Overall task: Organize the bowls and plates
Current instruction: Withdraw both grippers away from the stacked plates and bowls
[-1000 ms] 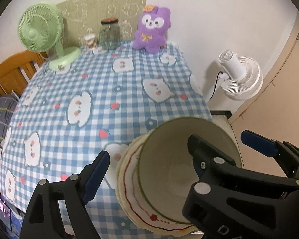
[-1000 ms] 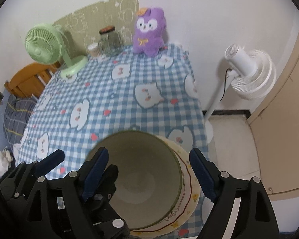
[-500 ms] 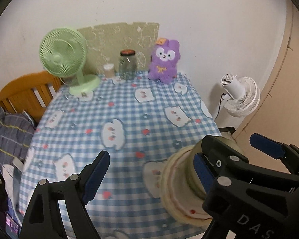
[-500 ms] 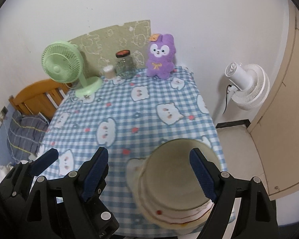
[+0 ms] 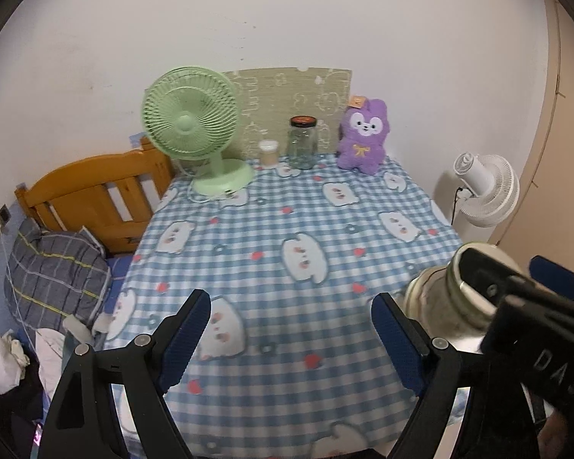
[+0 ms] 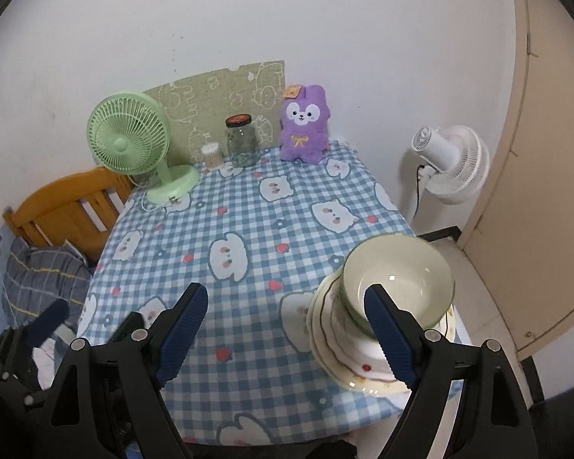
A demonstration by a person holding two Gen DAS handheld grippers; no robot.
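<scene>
A glossy round bowl (image 6: 398, 279) tops stacked scalloped plates (image 6: 348, 348) at the checked-cloth desk's (image 6: 248, 237) right front corner. Both the left claw (image 5: 291, 336) and right claw (image 6: 287, 329) hang spread, empty; the right claw's finger partly hides the stack.

A lived-in bedroom at home: a wooden bed frame (image 5: 95, 195) with a plaid pillow (image 5: 53, 271) stands beside a table (image 5: 287, 237) in a cartoon checkered cloth, carrying a plush toy (image 5: 363, 135), a green desk fan (image 5: 195, 122) and a glass jar (image 5: 303, 141).
</scene>
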